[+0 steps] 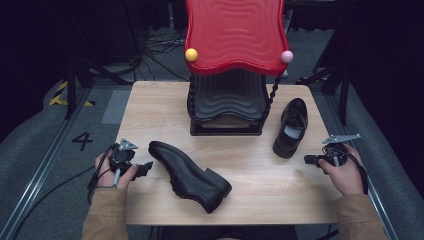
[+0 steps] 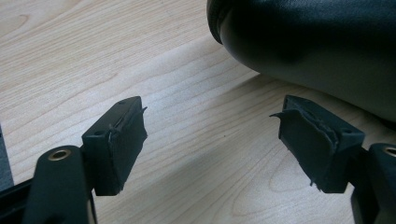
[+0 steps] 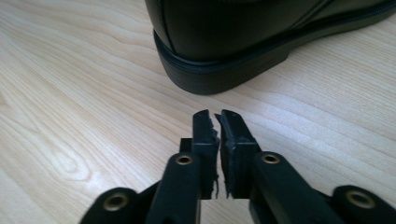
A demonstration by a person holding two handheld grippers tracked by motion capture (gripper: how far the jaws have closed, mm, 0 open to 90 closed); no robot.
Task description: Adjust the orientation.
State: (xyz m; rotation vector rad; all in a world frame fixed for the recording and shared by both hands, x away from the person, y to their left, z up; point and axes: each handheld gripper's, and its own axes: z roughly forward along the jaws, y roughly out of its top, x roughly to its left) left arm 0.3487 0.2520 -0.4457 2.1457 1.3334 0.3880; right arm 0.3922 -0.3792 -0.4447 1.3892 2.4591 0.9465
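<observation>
Table (image 1: 150, 100): carries rack, two shoes.
Rack (image 1: 227, 107): far edge, middle.
Near shoe (image 1: 187, 175): near edge; long axis diagonal, toe just beside left gripper.
Left gripper (image 1: 146, 167): spread, empty; nearer.
Right gripper (image 1: 307, 160): pressed together, empty; by far shoe (image 1: 291, 127).

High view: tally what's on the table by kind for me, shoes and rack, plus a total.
Black shoes: 2, one lying near the left gripper, one by the rack's right side
Shoe rack with red top: 1
Total: 3
</observation>
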